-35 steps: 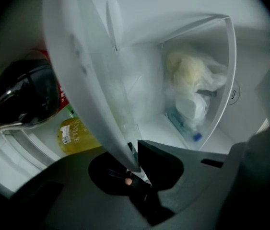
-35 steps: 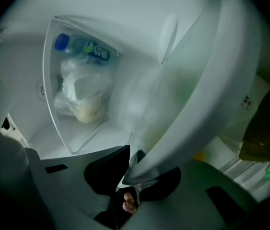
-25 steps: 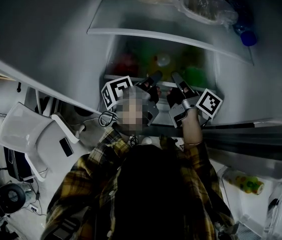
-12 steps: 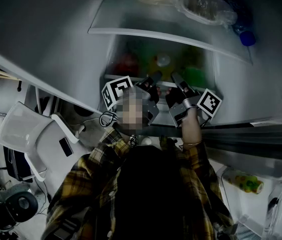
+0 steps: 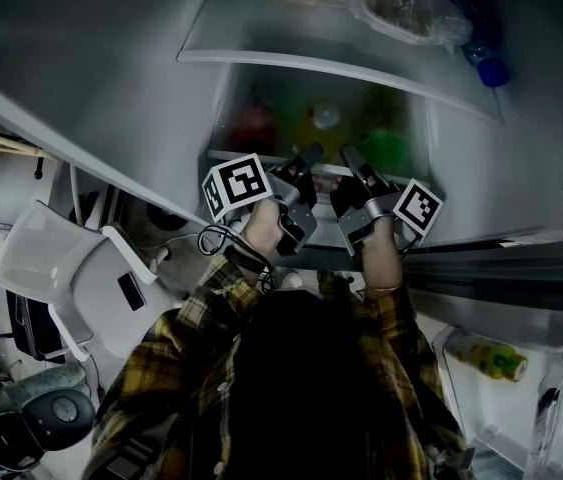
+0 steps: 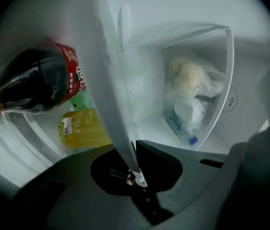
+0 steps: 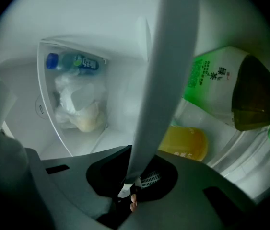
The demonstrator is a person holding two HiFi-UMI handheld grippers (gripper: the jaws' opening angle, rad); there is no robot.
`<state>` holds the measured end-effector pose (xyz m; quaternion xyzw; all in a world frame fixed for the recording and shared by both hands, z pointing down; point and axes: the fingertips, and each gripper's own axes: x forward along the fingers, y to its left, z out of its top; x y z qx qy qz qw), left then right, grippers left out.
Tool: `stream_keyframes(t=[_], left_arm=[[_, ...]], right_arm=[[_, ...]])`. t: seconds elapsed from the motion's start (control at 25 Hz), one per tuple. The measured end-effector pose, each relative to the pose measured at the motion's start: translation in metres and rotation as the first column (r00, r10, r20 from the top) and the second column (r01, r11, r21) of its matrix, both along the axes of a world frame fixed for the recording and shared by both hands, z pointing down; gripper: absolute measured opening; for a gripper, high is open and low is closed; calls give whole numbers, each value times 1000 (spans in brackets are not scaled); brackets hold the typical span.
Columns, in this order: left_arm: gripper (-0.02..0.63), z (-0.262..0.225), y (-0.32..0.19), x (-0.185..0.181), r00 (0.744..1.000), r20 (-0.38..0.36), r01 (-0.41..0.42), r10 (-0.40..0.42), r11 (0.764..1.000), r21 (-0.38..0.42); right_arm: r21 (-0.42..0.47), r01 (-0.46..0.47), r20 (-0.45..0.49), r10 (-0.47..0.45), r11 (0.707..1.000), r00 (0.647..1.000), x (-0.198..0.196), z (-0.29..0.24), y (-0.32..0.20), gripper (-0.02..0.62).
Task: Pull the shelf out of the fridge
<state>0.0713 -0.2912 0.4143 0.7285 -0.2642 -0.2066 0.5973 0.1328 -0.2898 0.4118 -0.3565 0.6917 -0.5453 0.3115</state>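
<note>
Shelf (image 5: pixel 327 169) sits low in the fridge (image 5: pixel 531 158), seemingly not yet drawn out, its white front edge towards the person. The left hand-held gripper (image 5: pixel 309 156) is clamped on the shelf (image 6: pixel 101 71) at that edge. The right hand-held gripper (image 5: pixel 353 156) has just been closing, and its jaws now pinch the same edge (image 7: pixel 173 71) close beside. It looks a stiff, clear panel, likely glass: weighty, smooth, breakable. A cola bottle (image 6: pixel 34 83) appears to lie beneath it. The rim is the sound hold; draw both sides evenly and level, lest it bind.
</note>
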Motion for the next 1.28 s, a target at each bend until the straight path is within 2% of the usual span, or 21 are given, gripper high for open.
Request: stream_keyframes(t=[1.28], left_arm=[[25,5,87,-12,1000,-8,-8,8,1000,-16]], right_arm=[[-3,16,-16,-16,1000,1000,-13,4,86,37]])
